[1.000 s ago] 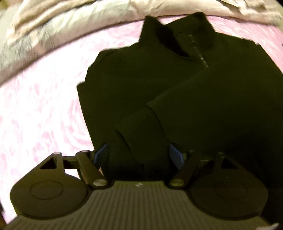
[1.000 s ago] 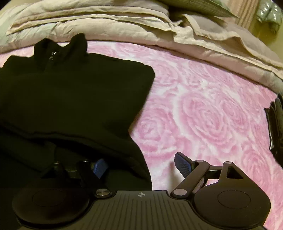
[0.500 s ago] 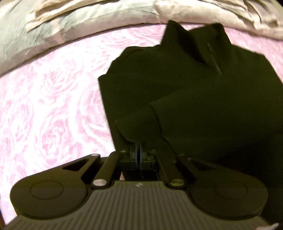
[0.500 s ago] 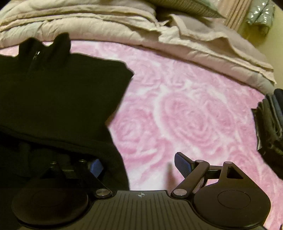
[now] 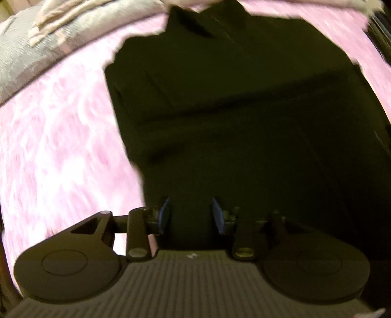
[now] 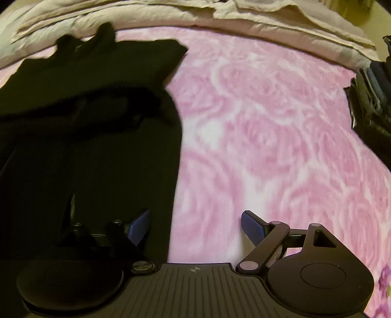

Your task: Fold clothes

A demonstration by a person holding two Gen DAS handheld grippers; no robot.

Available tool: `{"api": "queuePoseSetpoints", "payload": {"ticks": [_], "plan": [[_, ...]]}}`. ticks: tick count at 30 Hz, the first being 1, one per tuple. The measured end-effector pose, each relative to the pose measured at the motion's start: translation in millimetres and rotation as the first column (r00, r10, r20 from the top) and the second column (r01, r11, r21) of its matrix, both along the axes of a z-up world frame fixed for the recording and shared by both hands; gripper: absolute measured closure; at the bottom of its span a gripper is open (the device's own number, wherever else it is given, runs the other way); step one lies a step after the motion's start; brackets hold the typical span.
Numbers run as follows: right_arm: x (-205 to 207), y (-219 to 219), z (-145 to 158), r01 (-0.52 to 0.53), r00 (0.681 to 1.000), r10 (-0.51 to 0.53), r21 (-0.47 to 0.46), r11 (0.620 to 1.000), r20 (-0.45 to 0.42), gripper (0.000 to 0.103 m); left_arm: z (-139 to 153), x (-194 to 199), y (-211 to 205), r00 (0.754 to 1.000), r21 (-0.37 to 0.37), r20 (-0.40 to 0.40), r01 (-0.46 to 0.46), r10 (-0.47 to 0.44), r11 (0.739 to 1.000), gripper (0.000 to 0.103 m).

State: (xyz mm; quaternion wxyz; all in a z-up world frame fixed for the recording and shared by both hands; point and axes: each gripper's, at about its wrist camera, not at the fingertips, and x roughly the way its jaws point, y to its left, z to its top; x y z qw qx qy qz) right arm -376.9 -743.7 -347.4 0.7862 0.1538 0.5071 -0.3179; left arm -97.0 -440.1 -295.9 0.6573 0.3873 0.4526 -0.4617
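On the pink rose-patterned bedspread (image 6: 268,127) lies the black zip-neck pullover (image 5: 244,117), collar toward the rumpled beige bedding (image 6: 171,14) at the far side. Half a second earlier the left gripper (image 5: 191,215) was clamped fully together over the cuff of the sleeve laid across the pullover's body; its jaws are now opening, blue pads apart, with dark fabric showing between them but not visibly pressed. The view is motion-blurred. Judgement: the sleeve has been released in place, so the sleeve fold on that side appears complete. The right gripper (image 6: 195,227) remains spread wide and empty, as before, straddling the garment's right edge, one pad over black cloth, one over bedspread. A dark stack of folded clothes (image 6: 371,93) sits well apart at right. A lengthwise or hem fold likely remains.
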Motion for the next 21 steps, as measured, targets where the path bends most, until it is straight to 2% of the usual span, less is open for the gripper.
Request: {"api": "queuePoseSetpoints", "payload": {"ticks": [2, 6, 10, 12, 14, 17, 18, 21], "plan": [[-12.3, 13.1, 1.3, -0.042, 0.999, 0.043, 0.019, 0.999, -0.019, 0.02, -2.9, -29.5, 22.2, 1.0, 0.028, -0.006, 0.031, -0.03, 0.999, 0.063], [-38.6, 44.4, 1.0, -0.094, 0.994, 0.095, 0.029, 0.995, -0.053, 0.02, -3.8, -80.9, 68.9, 0.987, 0.063, -0.003, 0.163, -0.163, 0.985, 0.058], [-55.2, 87.2, 7.2, -0.135, 0.989, 0.134, -0.018, 0.991, -0.065, 0.02, 0.6, -114.8, 124.2, 0.95, 0.048, 0.004, 0.313, -0.314, 0.949, 0.052], [-60.2, 113.1, 12.8, -0.164, 0.985, 0.16, -0.051, 0.985, -0.065, 0.02, 0.1, -128.1, 156.2, 0.914, 0.033, 0.03, 0.403, -0.404, 0.914, 0.052], [-62.0, 136.4, 19.1, -0.187, 0.981, 0.182, -0.088, 0.978, -0.066, 0.02, -1.8, -140.9, 189.6, 0.865, 0.018, 0.071, 0.497, -0.497, 0.867, 0.051], [-62.1, 173.2, 24.4, -0.227, 0.973, 0.22, -0.122, 0.966, -0.071, 0.02, -6.6, -157.5, 233.1, 0.772, -0.001, 0.149, 0.625, -0.618, 0.781, 0.041], [-61.8, 185.1, 24.9, -0.238, 0.97, 0.23, -0.133, 0.962, -0.076, 0.02, -9.6, -161.8, 243.4, 0.732, 0.004, 0.179, 0.668, -0.658, 0.744, 0.039], [-59.2, 214.6, 24.1, -0.258, 0.965, 0.248, -0.137, 0.956, -0.086, 0.019, -27.5, -173.1, 265.0, 0.561, 0.069, 0.292, 0.795, -0.775, 0.602, 0.039]]}}
